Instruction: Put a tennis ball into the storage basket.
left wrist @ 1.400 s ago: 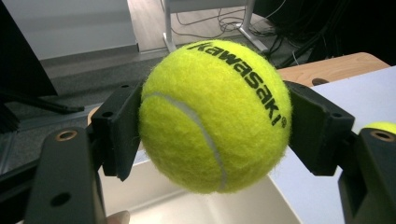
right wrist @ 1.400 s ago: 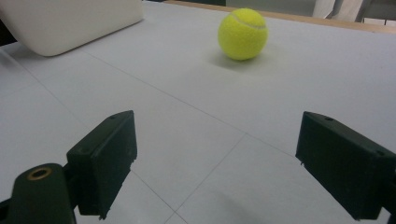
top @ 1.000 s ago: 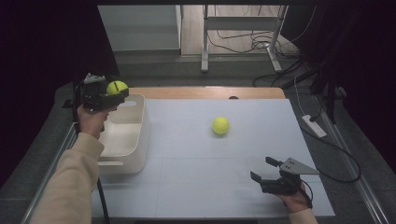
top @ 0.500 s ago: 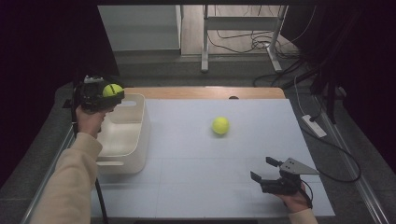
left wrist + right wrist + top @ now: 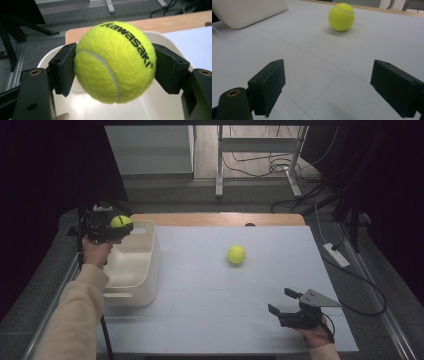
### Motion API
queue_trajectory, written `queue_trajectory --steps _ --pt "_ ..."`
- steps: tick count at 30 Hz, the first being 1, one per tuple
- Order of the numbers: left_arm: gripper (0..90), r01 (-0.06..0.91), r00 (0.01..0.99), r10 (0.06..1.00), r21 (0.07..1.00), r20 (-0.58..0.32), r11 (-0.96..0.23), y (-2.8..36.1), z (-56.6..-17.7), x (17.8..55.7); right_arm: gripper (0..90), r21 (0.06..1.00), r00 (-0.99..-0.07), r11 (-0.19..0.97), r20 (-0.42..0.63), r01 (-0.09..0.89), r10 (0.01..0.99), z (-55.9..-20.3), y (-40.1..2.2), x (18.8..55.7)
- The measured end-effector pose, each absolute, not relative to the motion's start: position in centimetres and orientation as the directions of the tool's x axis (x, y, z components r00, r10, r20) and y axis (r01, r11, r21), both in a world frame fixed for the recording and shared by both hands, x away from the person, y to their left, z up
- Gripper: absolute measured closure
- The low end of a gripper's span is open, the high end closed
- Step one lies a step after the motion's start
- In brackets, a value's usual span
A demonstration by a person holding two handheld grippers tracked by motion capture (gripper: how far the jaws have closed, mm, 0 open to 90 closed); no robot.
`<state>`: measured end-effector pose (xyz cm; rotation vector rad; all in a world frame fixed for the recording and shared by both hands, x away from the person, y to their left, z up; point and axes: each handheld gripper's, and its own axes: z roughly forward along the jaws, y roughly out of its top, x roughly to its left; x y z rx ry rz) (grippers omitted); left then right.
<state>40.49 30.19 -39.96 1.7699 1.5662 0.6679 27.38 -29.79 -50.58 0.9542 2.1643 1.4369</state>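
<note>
The left gripper (image 5: 114, 226) clamps a tennis ball (image 5: 115, 62) directly above the white bin (image 5: 131, 265) — a straight drop would land it inside. The second ball (image 5: 236, 254) lies on the desk right of the bin, ahead of the right gripper (image 5: 289, 307), whose jaws are spread and empty — the nearer one.

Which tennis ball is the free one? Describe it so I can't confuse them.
Start at the white table and pass the cream bin at its left. The free tennis ball sits alone mid-table, touching nothing. The other ball is clamped in the left tool above the bin.
</note>
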Motion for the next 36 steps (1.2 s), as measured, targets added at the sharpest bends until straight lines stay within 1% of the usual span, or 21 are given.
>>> queue_trajectory --steps 3,11,22,26,27,29,30,31,32,33,36 --pt "27.1 0.663 0.147 0.988 0.745 -0.044 -0.066 30.2 -40.4 40.7 12.4 0.909 -0.701 0.252 0.059 0.332 0.711 -50.6 -29.8 27.4" --pt "27.0 0.680 0.154 0.987 0.730 -0.053 -0.067 30.3 -40.7 40.7 12.5 0.910 -0.702 0.251 0.059 0.331 0.710 -50.6 -29.8 27.4" --pt "26.9 0.679 0.154 0.987 0.731 -0.044 -0.073 30.3 -40.7 40.7 12.4 0.909 -0.701 0.252 0.059 0.331 0.710 -50.6 -29.9 27.4" --pt "26.4 0.672 0.147 0.989 0.735 -0.018 -0.087 30.2 -40.7 40.6 12.4 0.908 -0.701 0.253 0.060 0.333 0.711 -50.6 -29.9 27.4" --pt "25.8 0.664 0.143 0.989 0.744 -0.033 -0.071 30.3 -40.7 40.6 12.4 0.908 -0.701 0.253 0.060 0.333 0.710 -50.6 -29.9 27.4" --pt "18.1 0.655 0.145 0.987 0.755 -0.068 -0.044 30.4 -40.4 40.5 12.4 0.909 -0.703 0.252 0.060 0.332 0.709 -50.7 -29.9 27.4" --pt "16.3 0.647 0.145 0.986 0.761 -0.078 -0.035 30.4 -40.3 40.4 12.4 0.909 -0.703 0.253 0.060 0.332 0.709 -50.6 -29.9 27.4" --pt "14.8 0.632 0.153 0.983 0.775 -0.101 -0.018 30.5 -40.0 40.2 12.4 0.908 -0.702 0.254 0.059 0.332 0.710 -50.6 -29.9 27.4" --pt "13.6 0.632 0.153 0.983 0.775 -0.101 -0.018 30.5 -40.0 40.2 12.4 0.909 -0.702 0.253 0.059 0.333 0.710 -50.6 -29.9 27.4" --pt "13.6 0.624 0.168 0.977 0.782 -0.130 -0.004 30.6 -39.8 40.1 12.4 0.909 -0.702 0.253 0.059 0.333 0.710 -50.6 -29.9 27.4" --pt "10.5 0.611 0.195 0.968 0.792 -0.156 0.004 30.7 -39.5 39.8 12.5 0.908 -0.701 0.253 0.060 0.334 0.710 -50.6 -29.9 27.4"
